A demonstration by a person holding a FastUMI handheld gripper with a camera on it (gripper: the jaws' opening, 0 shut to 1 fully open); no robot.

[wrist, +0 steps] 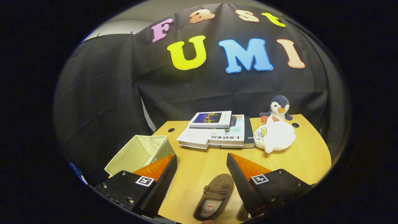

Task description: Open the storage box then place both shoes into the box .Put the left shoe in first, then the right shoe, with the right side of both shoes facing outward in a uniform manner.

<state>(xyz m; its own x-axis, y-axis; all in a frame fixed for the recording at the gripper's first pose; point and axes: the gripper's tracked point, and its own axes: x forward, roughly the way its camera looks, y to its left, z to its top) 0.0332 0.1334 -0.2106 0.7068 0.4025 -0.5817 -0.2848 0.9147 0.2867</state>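
Hovering gripper point(202, 163) wide apart, shoe point(214, 196) btwn fingers

Between the fingers: the gripper point(202, 161) is spread wide; a brown shoe point(215, 196) lies in the gap.
Ahead: bare table point(199, 161), then stacked books point(214, 130).
Left: open storage box point(141, 152).
Right: white plush point(275, 135), penguin point(279, 109), possibly touching.

- Black cloth wall point(199, 90) wraps the back and sides of the booth, pretty creased
- A strip of pale grey room wall point(124, 26) peeks over the cloth
- Light wood table point(298, 155) with a curved edge and small cable holes
- Lighting's soft and even, with a slight sheen on the tabletop
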